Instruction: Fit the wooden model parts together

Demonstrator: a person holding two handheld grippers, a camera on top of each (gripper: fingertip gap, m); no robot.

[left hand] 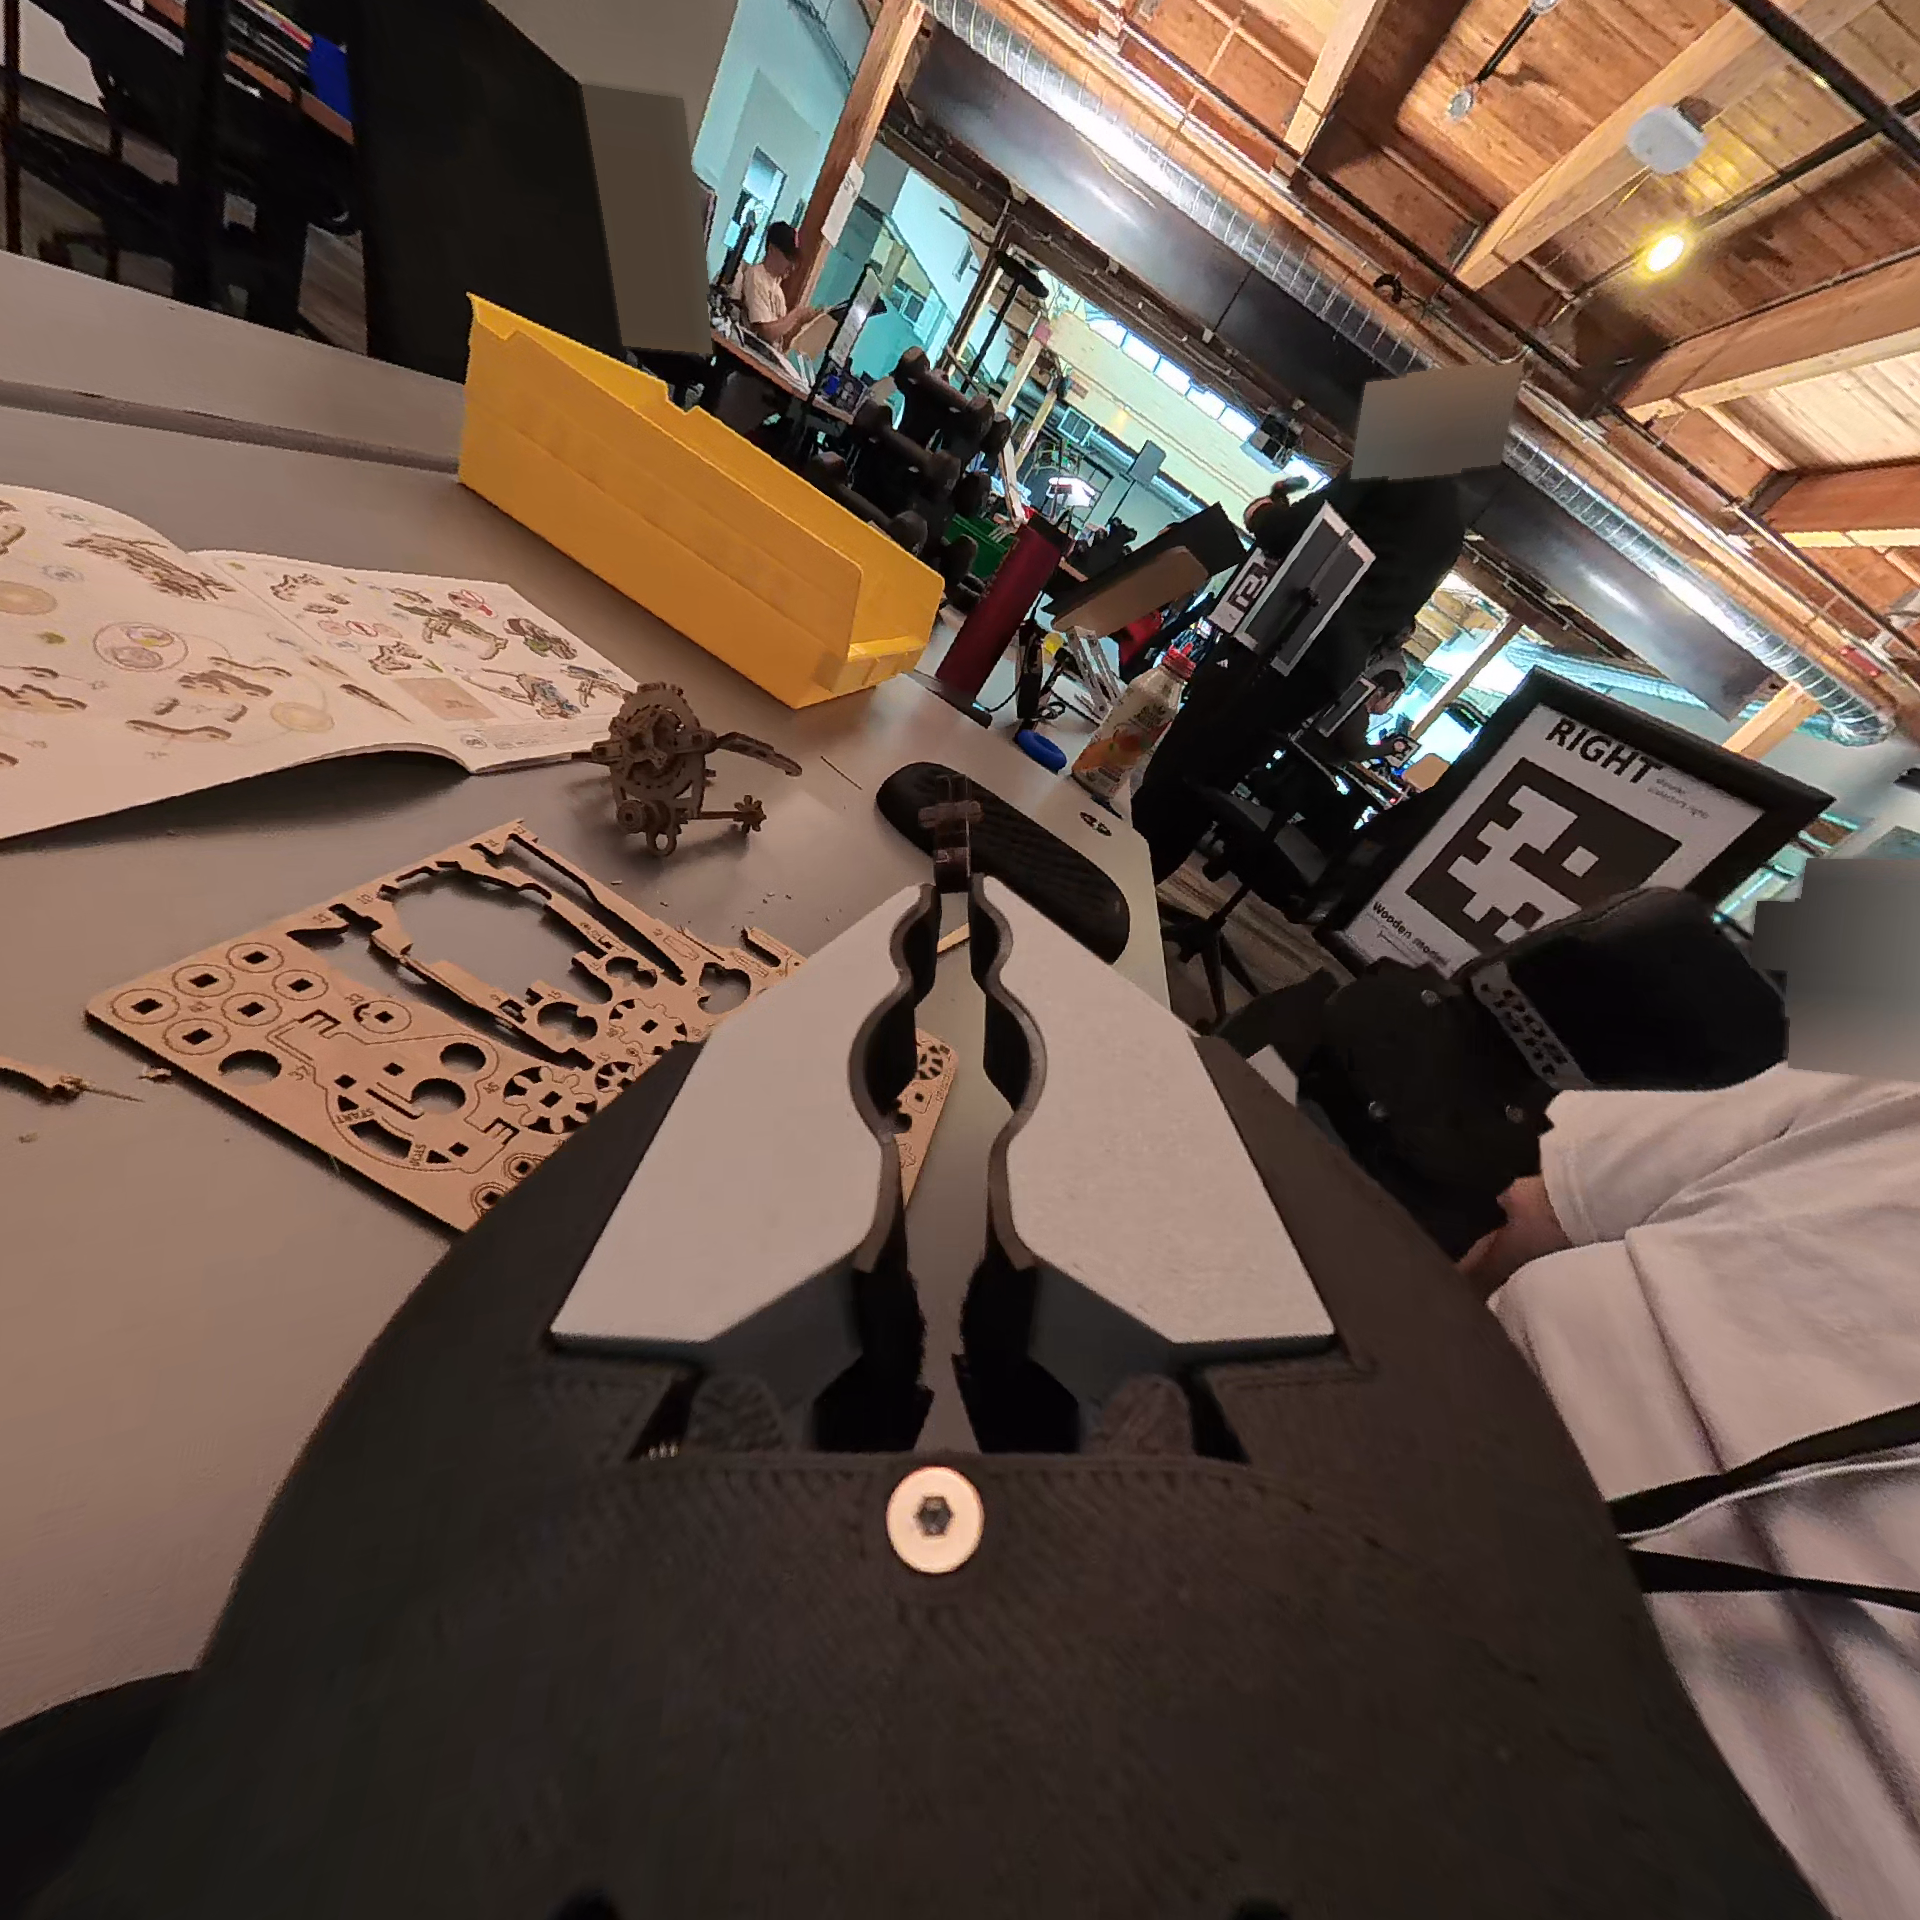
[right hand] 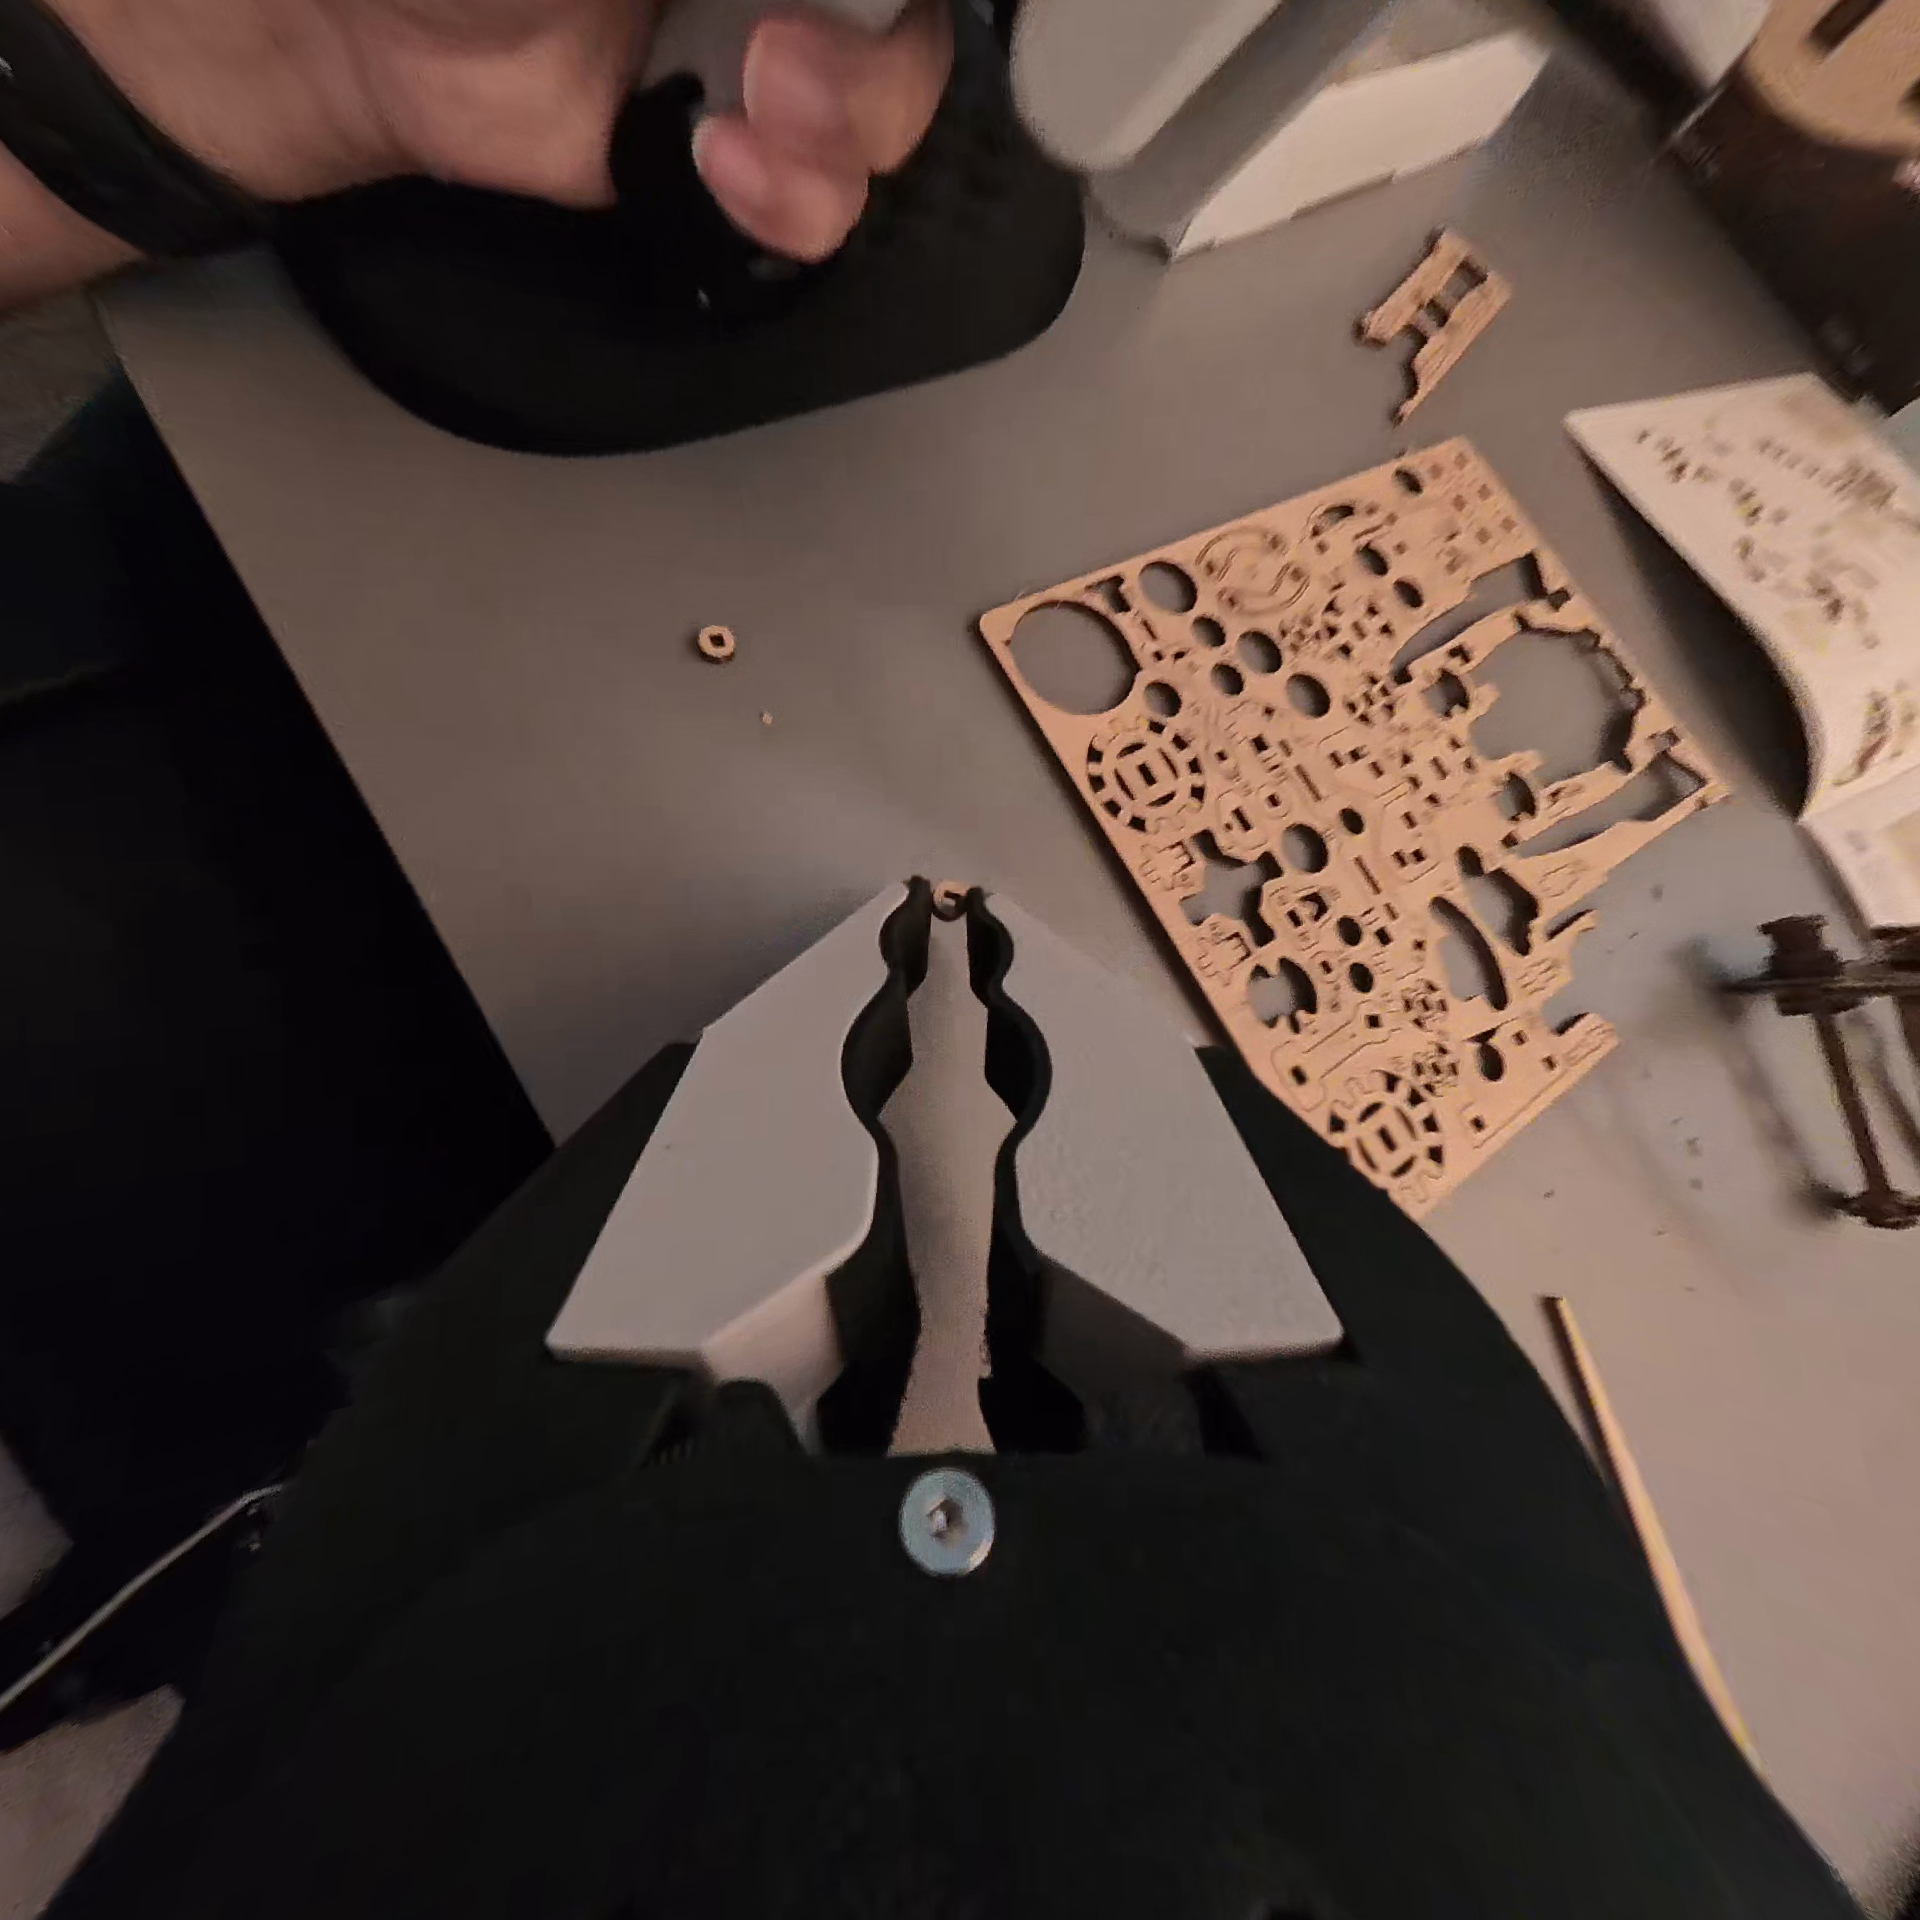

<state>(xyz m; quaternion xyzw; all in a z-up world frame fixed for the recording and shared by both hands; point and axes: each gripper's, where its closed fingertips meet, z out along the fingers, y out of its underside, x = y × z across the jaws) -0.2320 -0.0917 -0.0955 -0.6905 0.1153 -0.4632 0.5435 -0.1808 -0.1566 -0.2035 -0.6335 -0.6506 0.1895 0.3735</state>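
Observation:
My left gripper (left hand: 954, 891) is shut on a small dark wooden part (left hand: 951, 831) that sticks out past its tips, held above the grey table (left hand: 208, 1299). My right gripper (right hand: 945, 891) is shut on a tiny light wooden ring (right hand: 948, 897) just over the table (right hand: 623, 831). A second small ring (right hand: 713, 642) lies loose to its far left. A dark assembled wooden model (left hand: 665, 769) stands beyond a punched-out wooden sheet (left hand: 416, 1023). The right wrist view shows another wooden sheet (right hand: 1351, 831) and, blurred at the right edge, the dark model (right hand: 1849, 1039).
An open instruction booklet (left hand: 260, 665) and a yellow bin (left hand: 675, 561) lie at the back. A loose wooden piece (right hand: 1429, 312), a thin stick (right hand: 1642, 1507) and the booklet (right hand: 1766, 582) are to the right. A hand on the left gripper (right hand: 623, 260) is at the top. The table edge runs down the left. Some 15 cm of space lies between my two pairs of fingers. It is some 20 cm from my left tips to the dark assembled wooden model (left hand: 665, 769).

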